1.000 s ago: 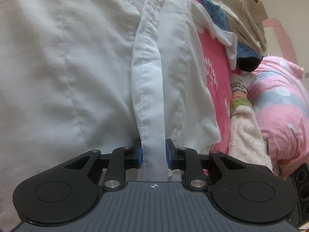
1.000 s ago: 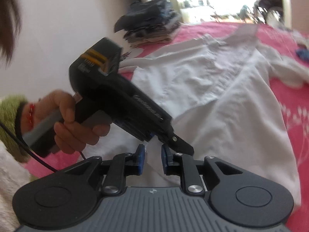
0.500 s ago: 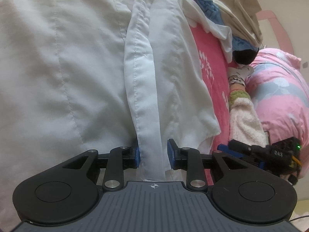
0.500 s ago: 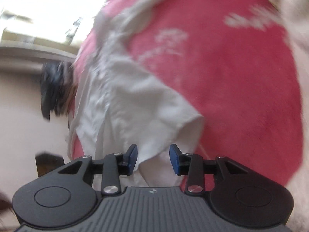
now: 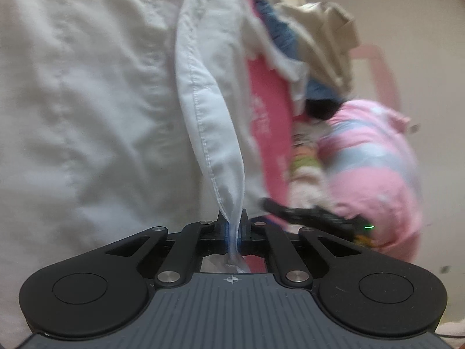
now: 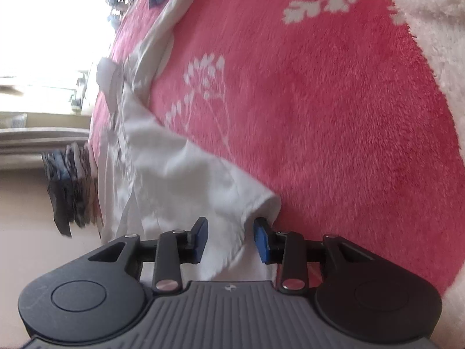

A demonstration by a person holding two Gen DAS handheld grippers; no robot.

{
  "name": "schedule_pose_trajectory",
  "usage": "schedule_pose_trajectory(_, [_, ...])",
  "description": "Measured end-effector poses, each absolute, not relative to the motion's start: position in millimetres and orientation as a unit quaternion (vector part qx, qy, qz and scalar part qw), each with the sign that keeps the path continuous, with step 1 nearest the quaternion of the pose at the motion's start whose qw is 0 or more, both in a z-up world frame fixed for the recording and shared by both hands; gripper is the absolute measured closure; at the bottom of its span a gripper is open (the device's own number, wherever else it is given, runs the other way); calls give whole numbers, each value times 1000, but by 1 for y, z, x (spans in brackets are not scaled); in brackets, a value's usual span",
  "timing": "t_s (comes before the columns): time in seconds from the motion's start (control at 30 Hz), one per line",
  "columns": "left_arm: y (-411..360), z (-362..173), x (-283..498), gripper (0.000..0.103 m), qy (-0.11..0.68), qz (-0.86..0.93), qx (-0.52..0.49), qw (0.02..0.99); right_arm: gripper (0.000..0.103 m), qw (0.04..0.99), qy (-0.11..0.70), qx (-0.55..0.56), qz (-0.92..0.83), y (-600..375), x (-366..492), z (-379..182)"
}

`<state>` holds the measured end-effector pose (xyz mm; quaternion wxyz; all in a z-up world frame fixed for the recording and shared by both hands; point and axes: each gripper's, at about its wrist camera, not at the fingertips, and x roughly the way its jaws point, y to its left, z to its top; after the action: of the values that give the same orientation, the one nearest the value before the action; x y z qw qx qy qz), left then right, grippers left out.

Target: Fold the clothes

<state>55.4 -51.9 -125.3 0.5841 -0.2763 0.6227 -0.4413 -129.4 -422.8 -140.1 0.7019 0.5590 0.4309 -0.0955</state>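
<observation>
A bed with a pink blanket [image 6: 334, 122] printed with white sprigs carries everything. Spread across it lies the white shirt [image 5: 87, 101], by far the largest garment, its body reaching away from both cameras and its button placket running straight ahead of the left gripper. Toward the far right edge of the bed sits a heap of other clothes [image 5: 314, 37], beige, blue and white, and beside it a pink and pale blue quilt [image 5: 375, 160]. A dark folded stack [image 6: 69, 186] rests at the bed's far edge in the right wrist view. The left gripper [image 5: 233, 226] is clamped tight on the shirt's placket hem, the cloth pinched between its pads. The right gripper [image 6: 229, 240] straddles the shirt's sleeve cuff [image 6: 250, 209], its jaws closing but still apart.
</observation>
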Motion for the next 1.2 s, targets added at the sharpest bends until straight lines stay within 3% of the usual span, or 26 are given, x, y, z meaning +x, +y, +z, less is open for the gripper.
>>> schedule_pose_trajectory(0.1, [-48, -123, 51, 101, 603, -462, -302, 576, 91, 710, 413, 560, -108, -425, -128, -140])
schedule_pose_trajectory(0.2, [-45, -122, 44, 101, 587, -479, -322, 567, 101, 748, 380, 530, -120, -433, -131, -123])
schedule_pose_trajectory(0.4, [-53, -127, 25, 101, 590, -501, -310, 551, 102, 803, 350, 463, -133, -448, -136, -84])
schedule_pose_trajectory(0.7, [-100, -142, -18, 101, 632, -527, -164, 544, 102, 829, 398, 359, -157, -447, -129, -80])
schedule_pose_trajectory(0.77, [-108, -148, -26, 101, 644, -521, -123, 546, 96, 817, 435, 343, -161, -444, -124, -86])
schedule_pose_trajectory(0.83, [-113, -153, -29, 101, 653, -515, -107, 544, 69, 793, 475, 348, -154, -444, -121, -92])
schedule_pose_trajectory(0.87, [-115, -156, -30, 101, 657, -513, -104, 542, 63, 782, 494, 349, -151, -444, -120, -95])
schedule_pose_trajectory(1.1, [-120, -152, -34, 101, 645, -517, -89, 555, 60, 801, 532, 249, -117, -425, -128, -44])
schedule_pose_trajectory(1.2, [-118, -150, -37, 101, 637, -521, -76, 563, 60, 832, 494, 232, -93, -422, -114, -10])
